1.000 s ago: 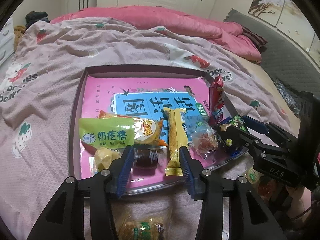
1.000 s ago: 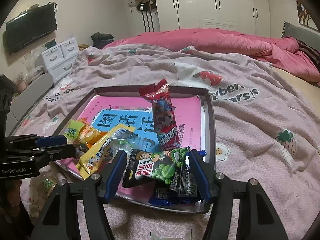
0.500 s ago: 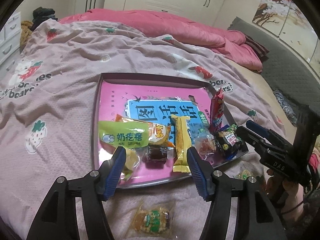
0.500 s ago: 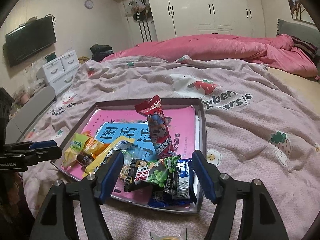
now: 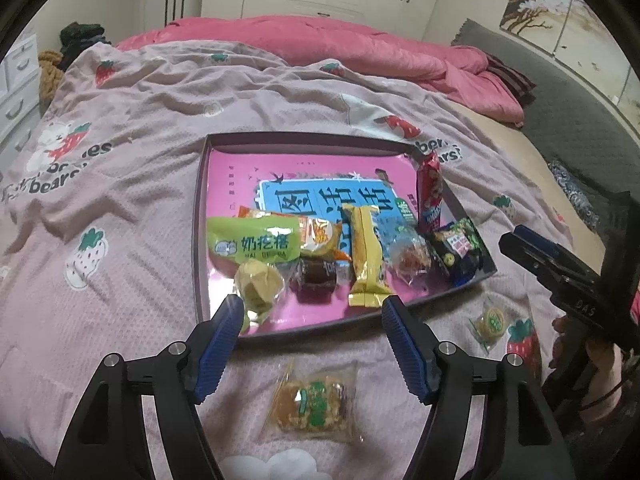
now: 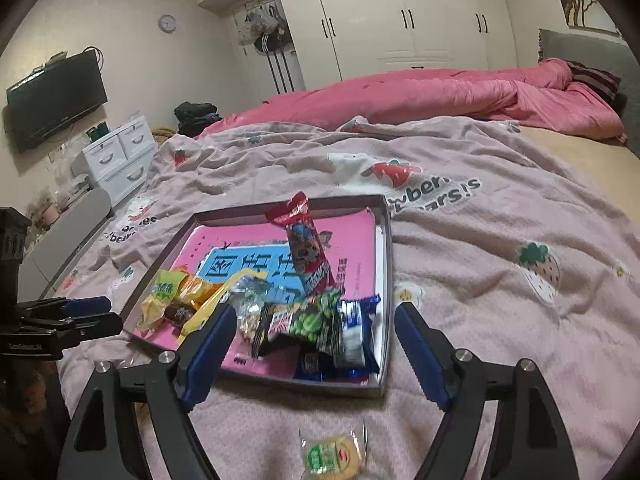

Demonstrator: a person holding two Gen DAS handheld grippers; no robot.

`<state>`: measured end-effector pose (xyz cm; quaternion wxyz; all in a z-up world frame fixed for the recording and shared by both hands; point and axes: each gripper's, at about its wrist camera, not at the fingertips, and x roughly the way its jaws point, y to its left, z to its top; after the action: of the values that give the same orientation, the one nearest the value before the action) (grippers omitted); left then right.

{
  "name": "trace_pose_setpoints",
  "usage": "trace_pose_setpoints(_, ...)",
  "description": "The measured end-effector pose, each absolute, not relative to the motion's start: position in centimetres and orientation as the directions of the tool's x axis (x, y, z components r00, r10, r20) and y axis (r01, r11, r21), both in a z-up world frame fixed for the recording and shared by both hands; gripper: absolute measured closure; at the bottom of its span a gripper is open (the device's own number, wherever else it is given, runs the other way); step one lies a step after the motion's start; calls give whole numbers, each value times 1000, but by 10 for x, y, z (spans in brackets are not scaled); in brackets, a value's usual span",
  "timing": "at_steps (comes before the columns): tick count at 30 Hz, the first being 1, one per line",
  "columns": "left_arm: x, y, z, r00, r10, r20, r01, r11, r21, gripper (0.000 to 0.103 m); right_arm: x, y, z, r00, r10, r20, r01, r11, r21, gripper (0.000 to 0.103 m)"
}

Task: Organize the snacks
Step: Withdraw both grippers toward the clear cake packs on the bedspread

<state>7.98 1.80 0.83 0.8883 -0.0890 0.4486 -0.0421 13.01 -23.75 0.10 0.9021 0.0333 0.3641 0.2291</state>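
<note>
A shallow rectangular tray with a pink printed floor (image 5: 224, 168) lies on a pale pink strawberry-print bedspread (image 5: 132, 128). Snacks crowd its near end: a green pouch with white lettering (image 5: 256, 242), a long yellow wrapped bar (image 5: 366, 256), a dark brown wrapped sweet (image 5: 316, 278) and a tall red packet (image 5: 430, 192) leaning on the tray's right wall.

The left gripper (image 5: 312, 344) hovers just short of the tray's near rim, its blue-padded jaws wide apart and having just been opening, nothing between them. Below it on the bedspread lies a clear-wrapped brown cake with a green label (image 5: 312, 402); a smaller round clear-wrapped snack (image 5: 492, 320) lies to the right, outside the tray.

The right gripper (image 6: 316, 348) also stands wide and empty, jaws just opened further. Beyond its tips, a black and green pea packet (image 6: 304, 324) and a blue wrapper (image 6: 356, 328) rest in the tray's near corner.
</note>
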Motion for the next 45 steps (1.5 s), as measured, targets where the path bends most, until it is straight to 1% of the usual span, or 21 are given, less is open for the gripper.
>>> trace_pose_setpoints(7, 69, 14, 3, 572, -156, -805, 5, 982, -186, 29, 114, -232, -5, 610, 387, -691, -389, 906, 163, 22)
trace_pose_setpoints(11, 64, 11, -1, 561, -154, -813, 10, 984, -179, 29, 101, -231, -14, 582, 333, -742, -369, 921, 123, 22)
trace_pose_setpoints(19, 56, 9, -12, 529, -153, -835, -3, 983, -181, 29, 92, -242, -26, 541, 306, -783, -311, 938, 152, 22)
trace_pose_setpoints(30, 49, 3, -30, 476, -152, -866, -3, 985, -174, 29, 99, -233, -54, 458, 213, -863, -283, 955, 86, 22)
trace_pose_setpoints(38, 51, 2, -40, 455, -133, -880, -14, 988, -156, 28, 101, -224, -65, 433, 179, -884, -297, 954, 48, 22)
trace_pose_setpoints(40, 52, 3, -42, 451, -130, -883, -18, 988, -155, 28, 102, -224, -66, 434, 184, -882, -298, 953, 52, 30)
trace_pose_setpoints(41, 52, 3, -43, 448, -129, -885, -21, 988, -154, 28, 102, -224, -66, 434, 188, -881, -297, 953, 57, 32)
trace_pose_setpoints(43, 52, 3, -45, 442, -127, -888, -27, 988, -154, 28, 104, -226, -65, 437, 194, -878, -292, 954, 66, 40)
trace_pose_setpoints(45, 53, 3, -48, 438, -125, -890, -31, 988, -154, 28, 105, -228, -66, 432, 205, -878, -288, 954, 81, 44)
